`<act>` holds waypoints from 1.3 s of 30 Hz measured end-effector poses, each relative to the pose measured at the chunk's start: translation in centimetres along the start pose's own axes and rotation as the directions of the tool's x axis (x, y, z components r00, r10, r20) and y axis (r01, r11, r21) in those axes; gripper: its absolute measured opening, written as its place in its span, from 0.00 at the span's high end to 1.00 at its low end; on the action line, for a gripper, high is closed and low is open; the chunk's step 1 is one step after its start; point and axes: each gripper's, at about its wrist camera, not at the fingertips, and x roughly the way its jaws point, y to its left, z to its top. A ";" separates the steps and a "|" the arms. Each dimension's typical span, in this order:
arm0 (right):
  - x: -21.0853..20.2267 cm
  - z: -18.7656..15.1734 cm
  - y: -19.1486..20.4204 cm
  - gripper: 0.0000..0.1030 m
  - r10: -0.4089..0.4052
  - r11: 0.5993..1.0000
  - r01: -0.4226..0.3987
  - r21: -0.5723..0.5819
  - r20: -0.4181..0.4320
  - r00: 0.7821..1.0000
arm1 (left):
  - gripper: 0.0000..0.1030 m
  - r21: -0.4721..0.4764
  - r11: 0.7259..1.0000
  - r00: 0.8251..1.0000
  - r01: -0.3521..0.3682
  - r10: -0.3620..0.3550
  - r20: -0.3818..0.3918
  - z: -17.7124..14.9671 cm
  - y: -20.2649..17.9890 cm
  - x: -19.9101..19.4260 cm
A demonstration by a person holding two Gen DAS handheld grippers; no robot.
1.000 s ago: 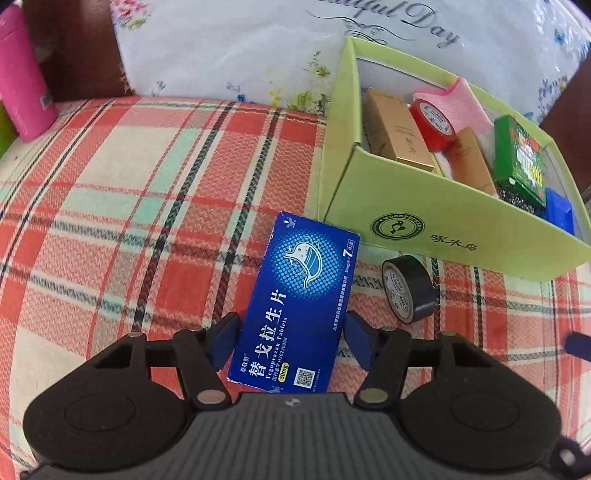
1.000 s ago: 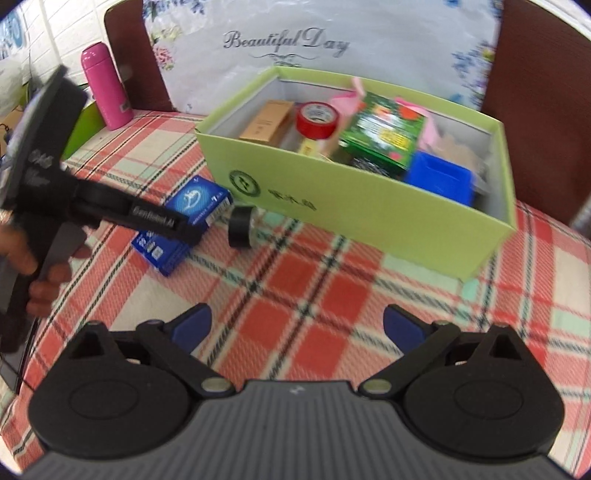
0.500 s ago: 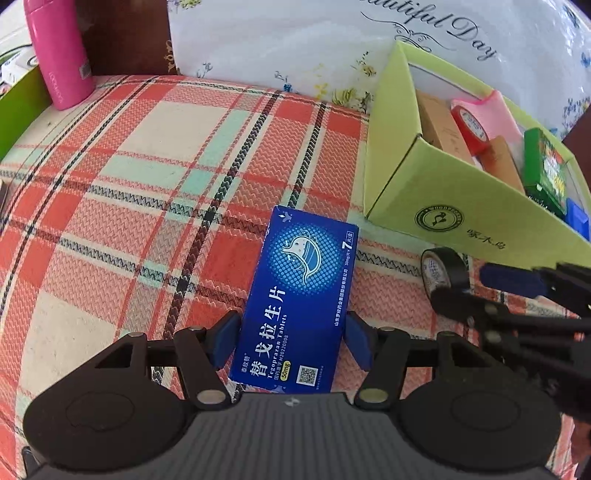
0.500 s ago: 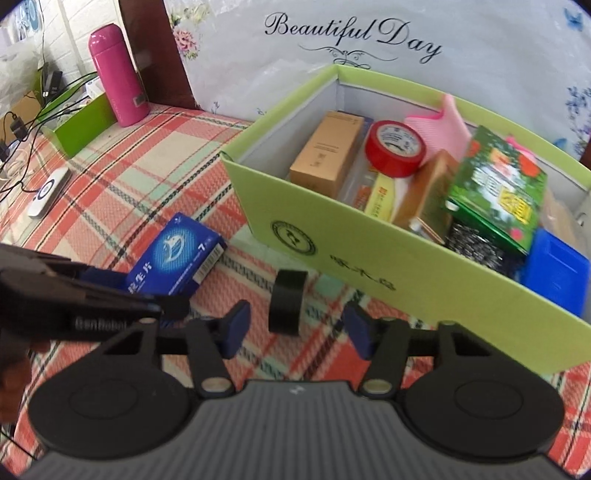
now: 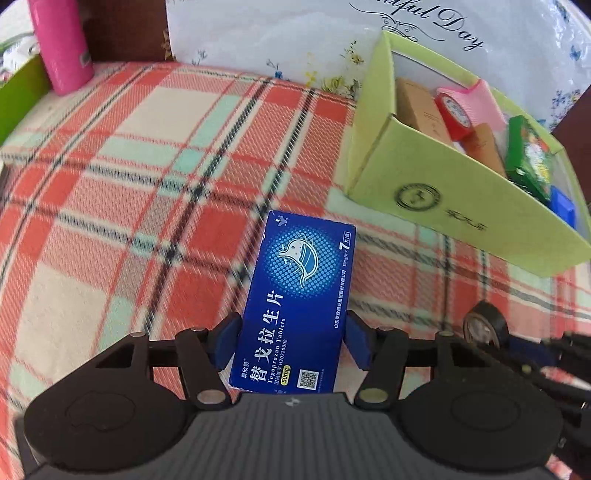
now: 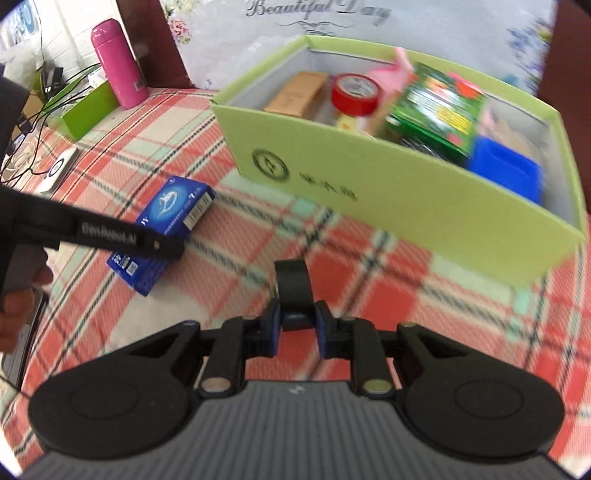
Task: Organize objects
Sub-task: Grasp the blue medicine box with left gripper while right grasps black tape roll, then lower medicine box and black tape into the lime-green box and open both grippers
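Left wrist view: left gripper (image 5: 291, 341) clamps flat blue cardboard tablet box (image 5: 299, 306), long axis forward. Right gripper (image 6: 295, 330) pinches black tape roll (image 6: 294, 290), seemingly lifted; lime-green cardboard box (image 6: 388, 184) ahead-right.

Blue medicine box (image 5: 299, 306) carries white Chinese characters 替戈拉生片, below them "Tegoprazan Tablets", a yellow oval "50mg", a QR code at its near end, a big "7" at the far corner, small print down one long edge not legible; barcode on its side face in right wrist view (image 6: 168, 229). Green storage box (image 5: 461, 199) front wall has a round dark logo stamp and a few Chinese characters beside it, too blurred to read. White floral backdrop (image 6: 317, 14) reads "Beautiful Day" in cursive script. Left gripper (image 5: 291, 341) arm has white lettering (image 6: 110, 229), blurred, unreadable.
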 end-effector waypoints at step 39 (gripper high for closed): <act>-6.6 7.8 -9.9 0.82 -0.229 0.966 0.174 0.192 0.318 0.920 | 0.39 0.172 0.975 0.957 0.138 -0.176 0.230 11.8 -11.4 -5.0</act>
